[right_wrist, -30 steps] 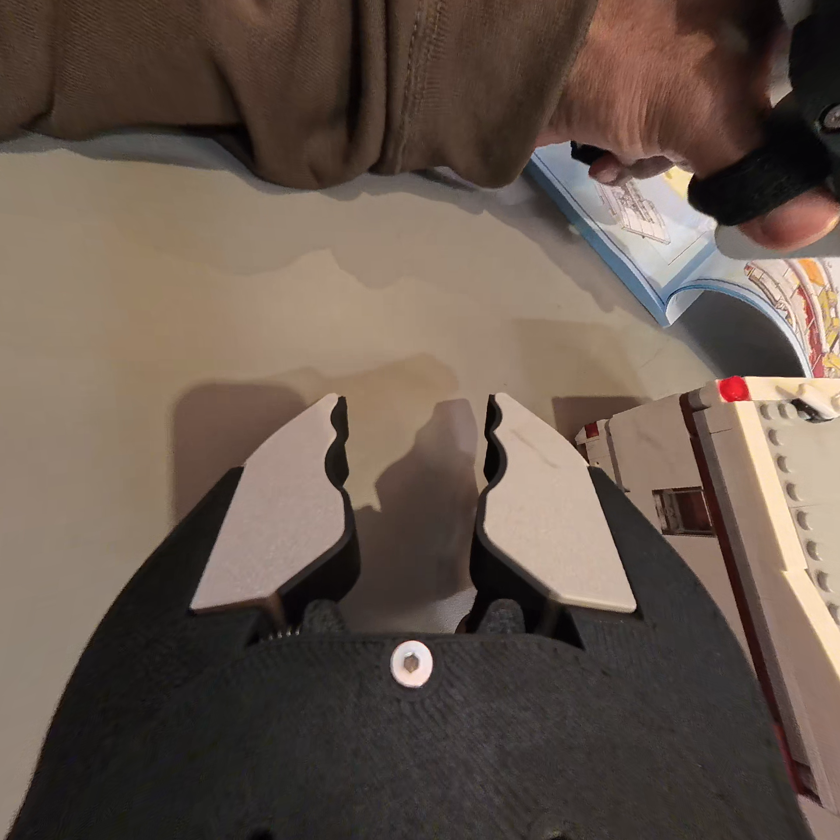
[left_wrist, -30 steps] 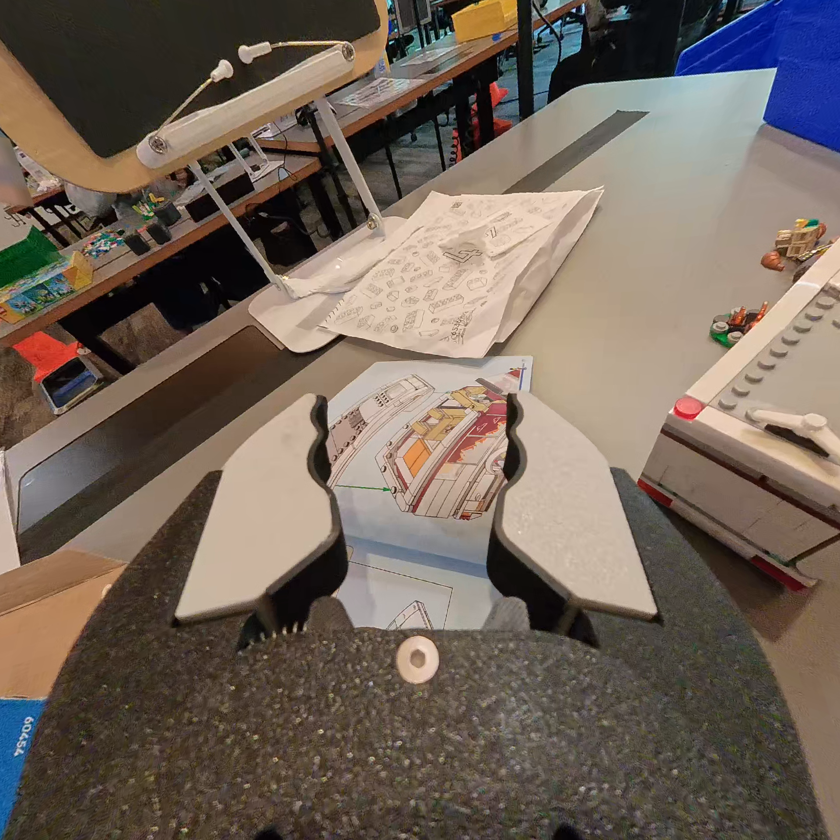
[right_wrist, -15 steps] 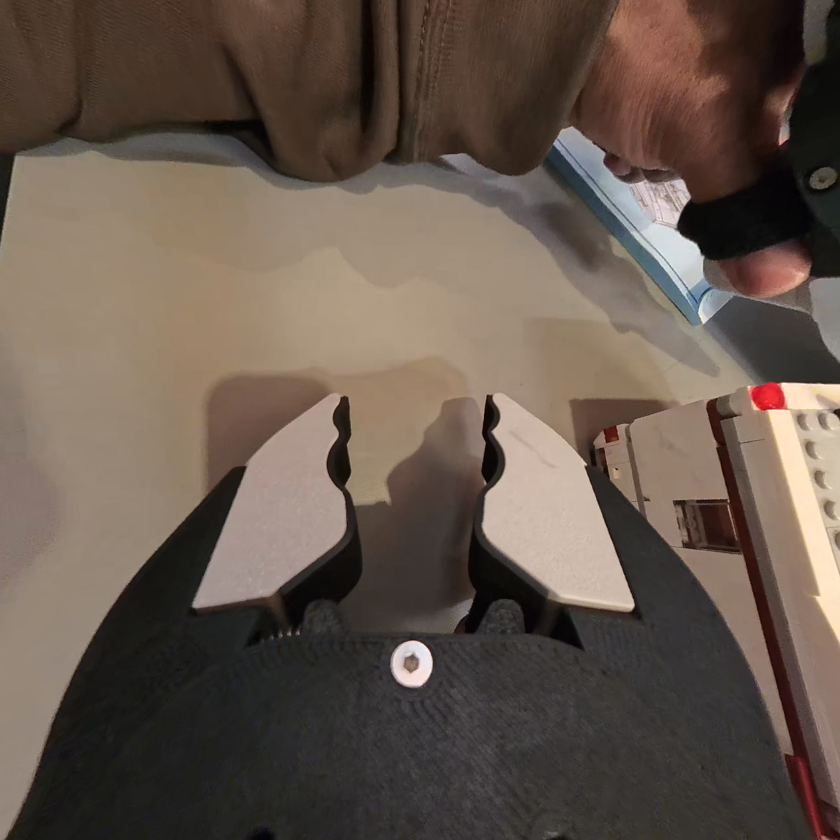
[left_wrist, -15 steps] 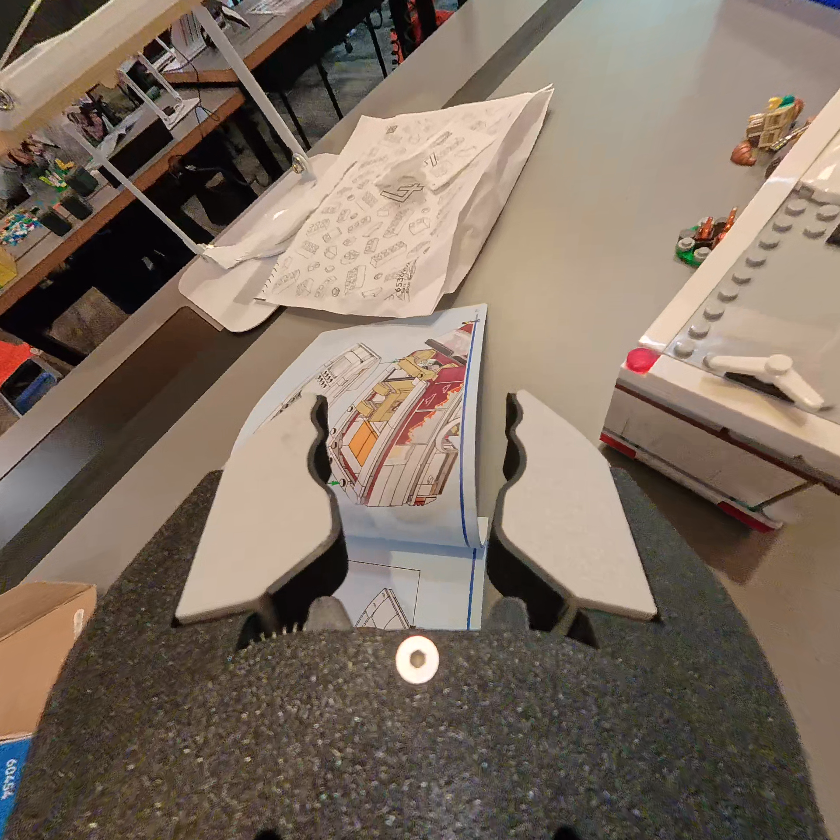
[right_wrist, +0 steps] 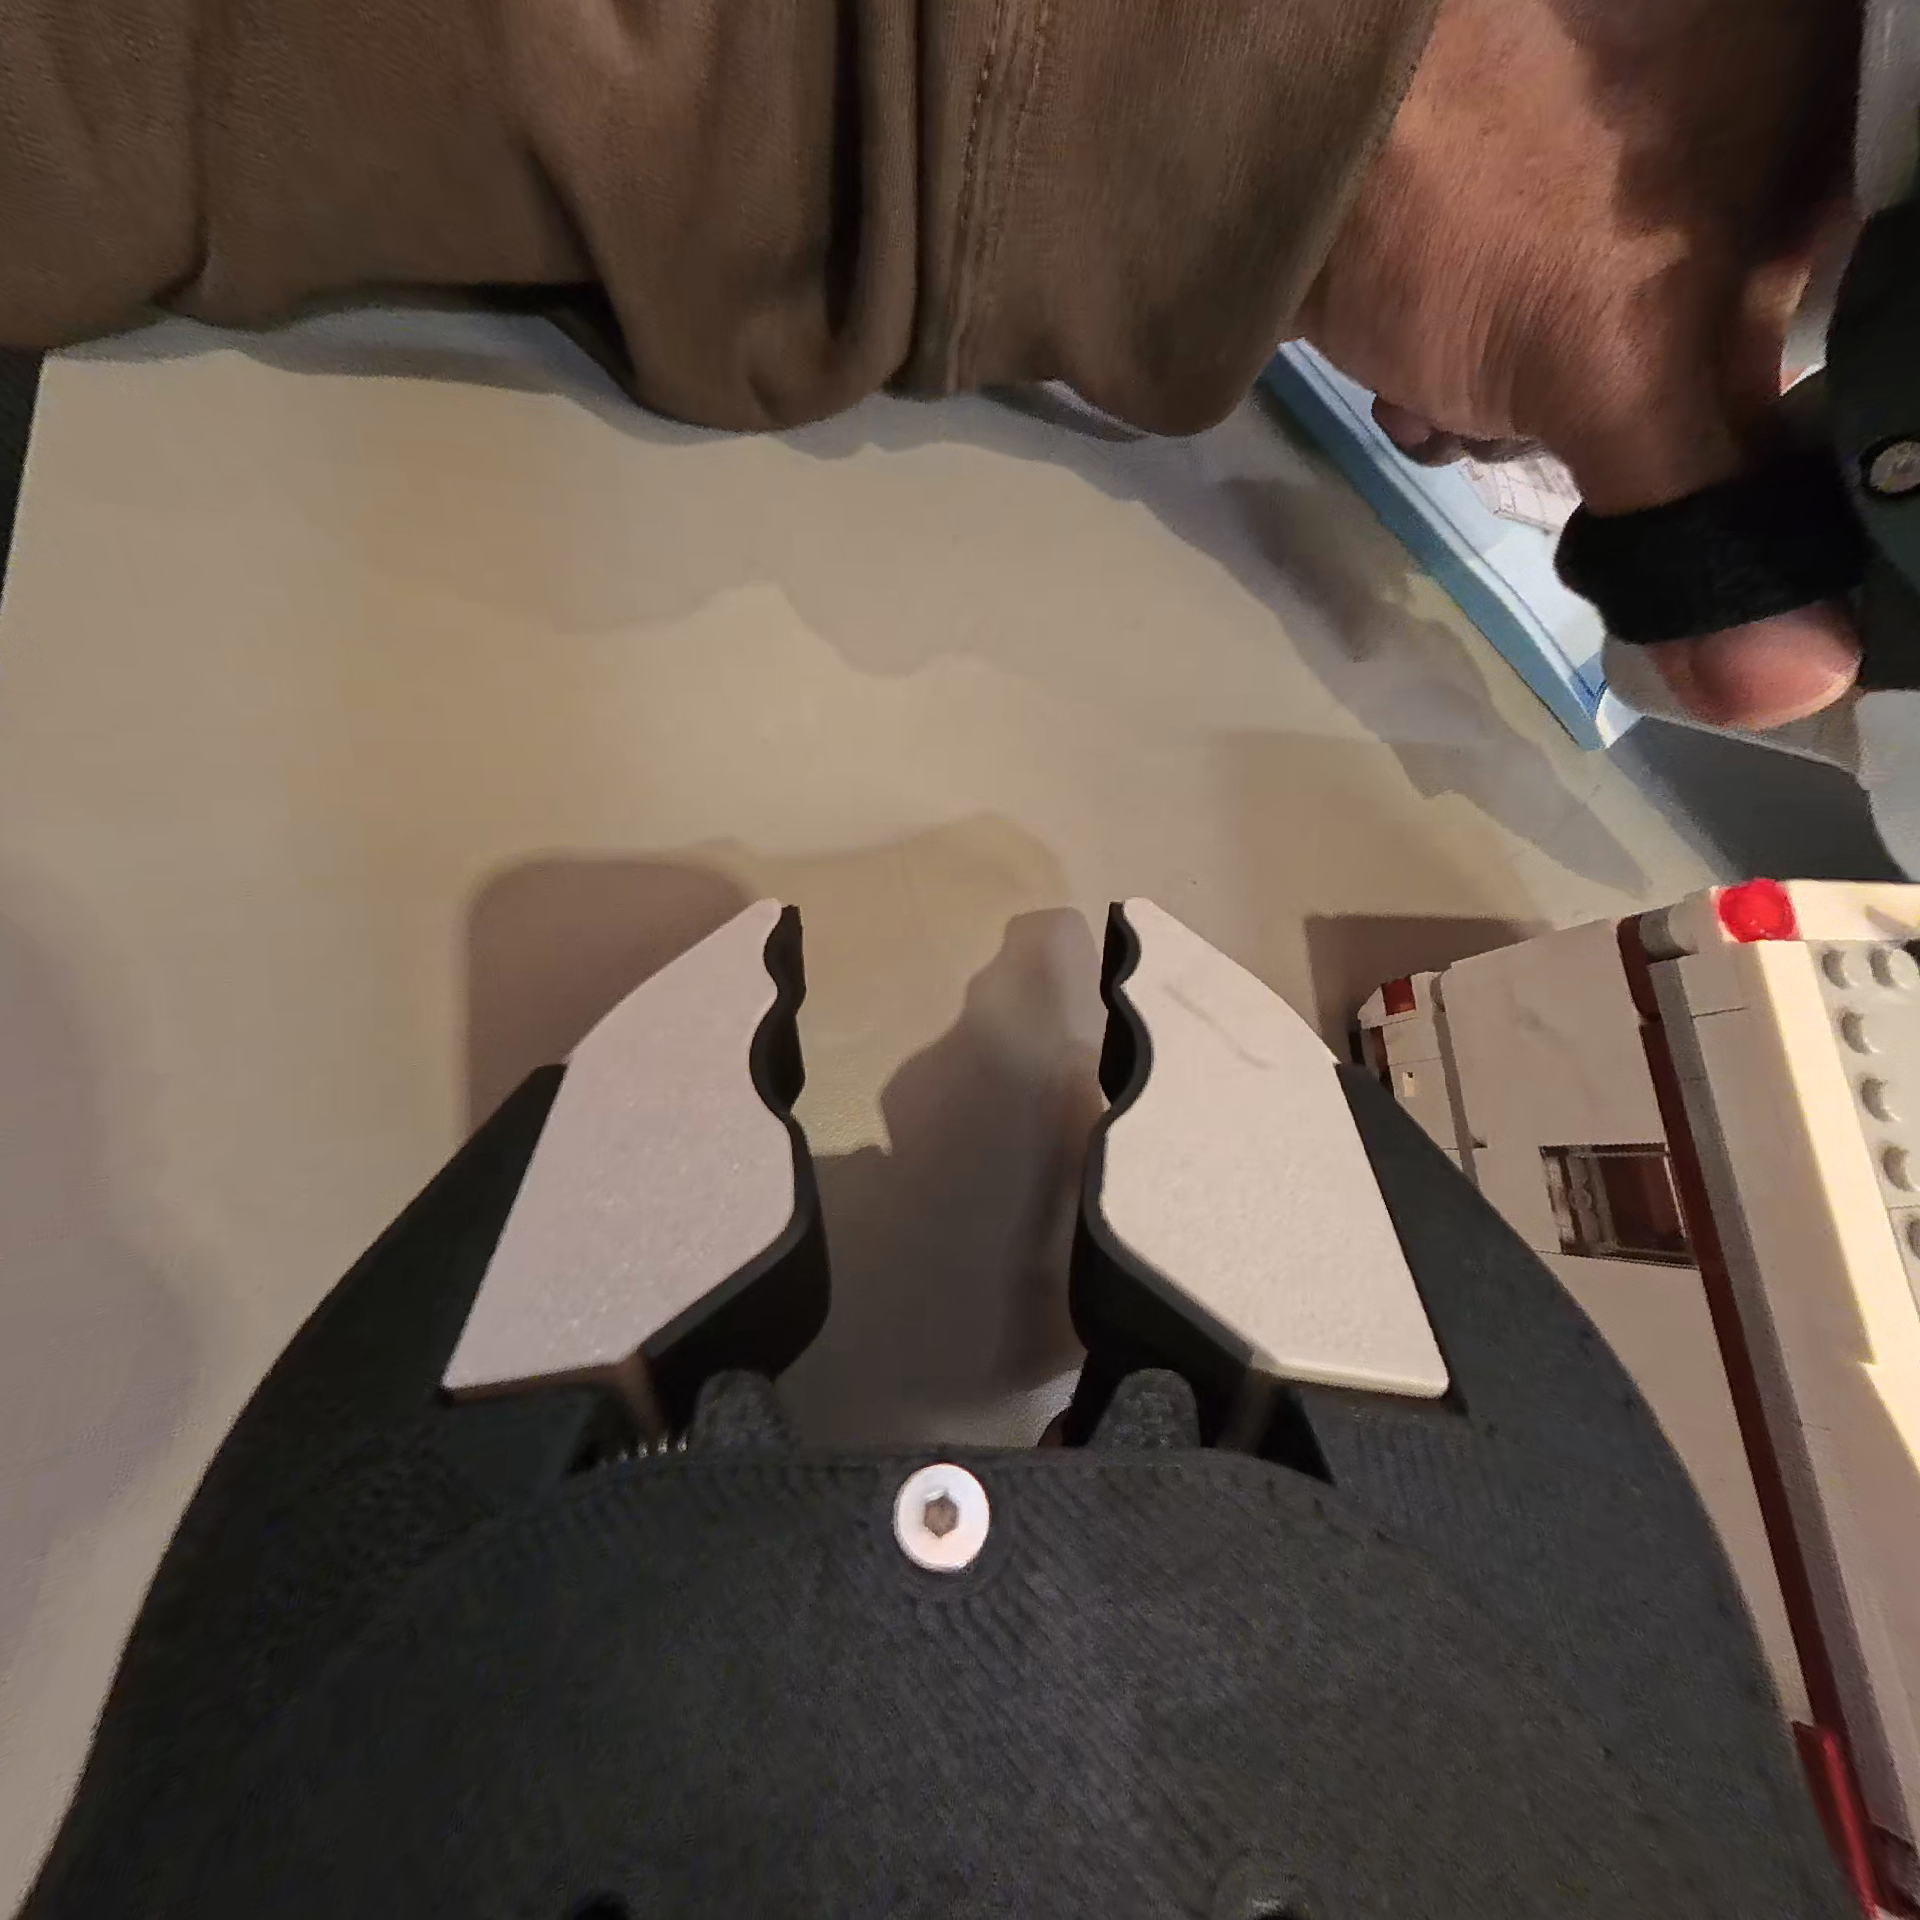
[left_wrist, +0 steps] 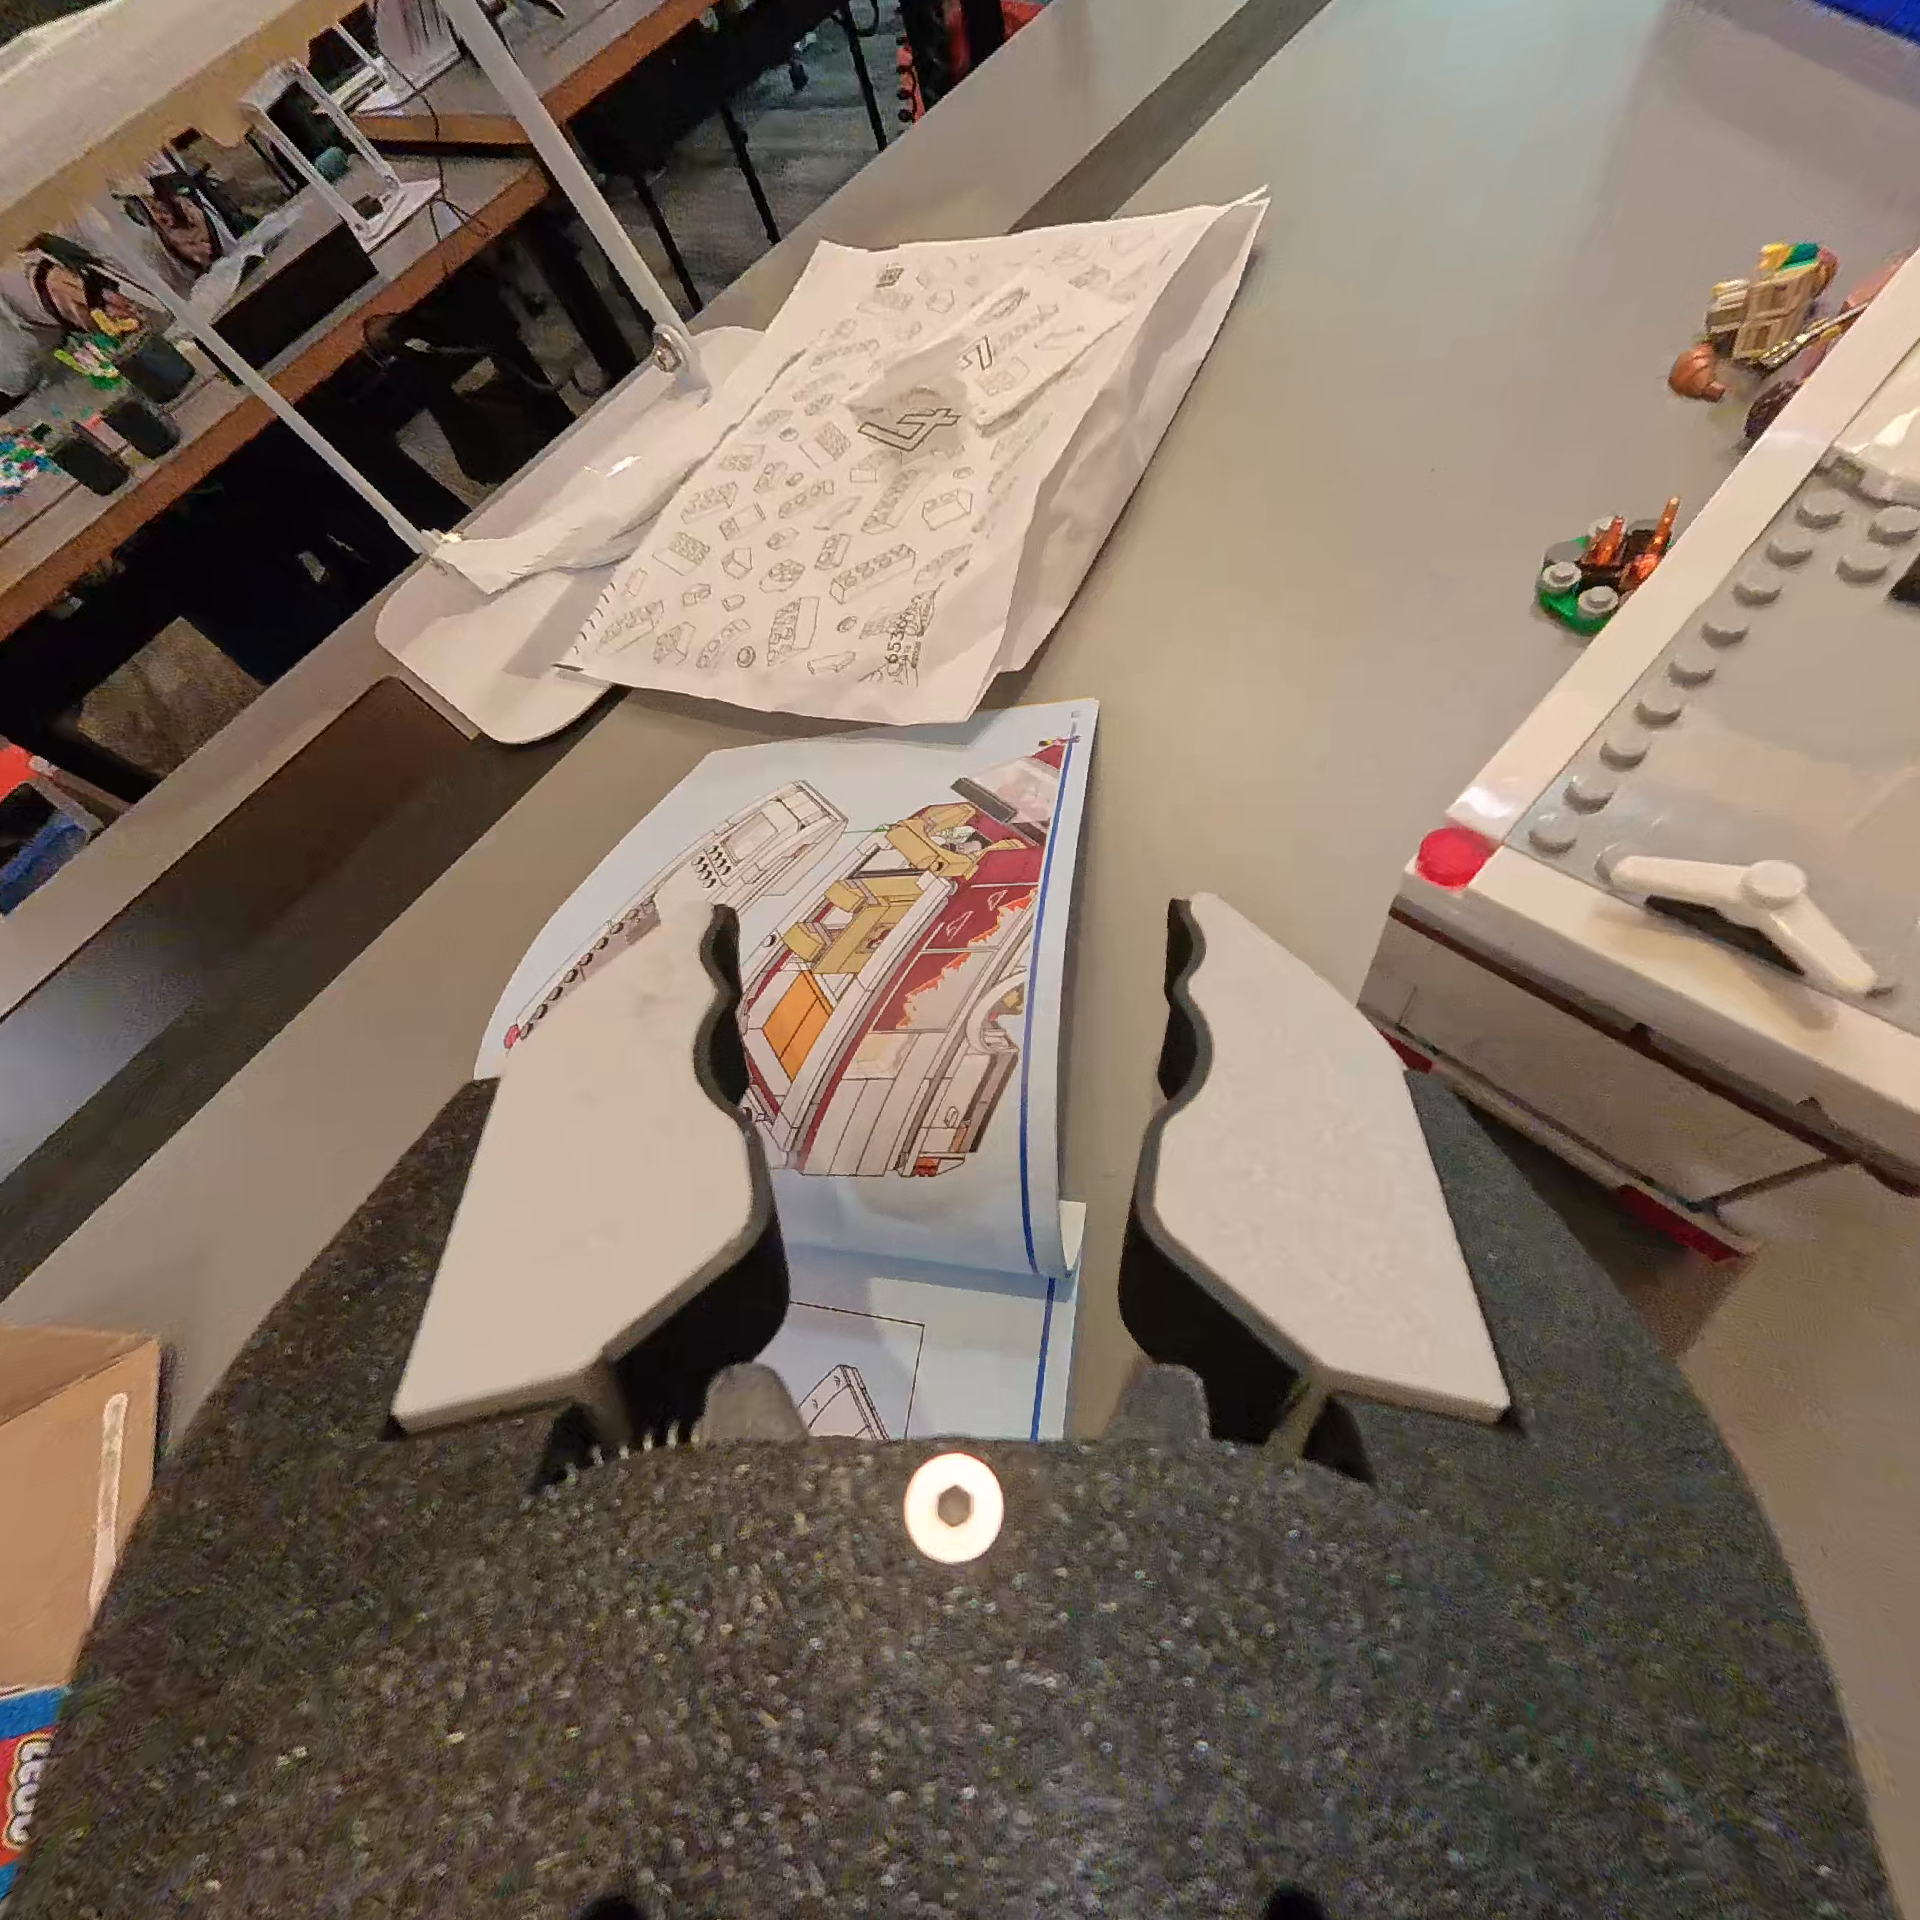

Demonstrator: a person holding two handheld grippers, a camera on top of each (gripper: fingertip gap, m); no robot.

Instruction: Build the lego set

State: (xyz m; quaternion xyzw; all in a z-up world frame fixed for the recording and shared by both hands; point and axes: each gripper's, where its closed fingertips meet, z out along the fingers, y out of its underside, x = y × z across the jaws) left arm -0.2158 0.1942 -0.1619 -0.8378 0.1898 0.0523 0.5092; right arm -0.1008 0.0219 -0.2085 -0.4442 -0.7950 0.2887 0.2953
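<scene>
the left tool [left_wrist: 951, 997] hung released over a booklet [left_wrist: 914, 997], having tipped down since; the right tool [right_wrist: 951, 997] stayed released above bare worktop [right_wrist: 416, 675].

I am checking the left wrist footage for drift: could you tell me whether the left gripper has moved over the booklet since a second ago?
Yes. The left gripper has shifted right across the booklet: its right finger, formerly over the page, now hangs past the page's right edge, over bare table.
</scene>
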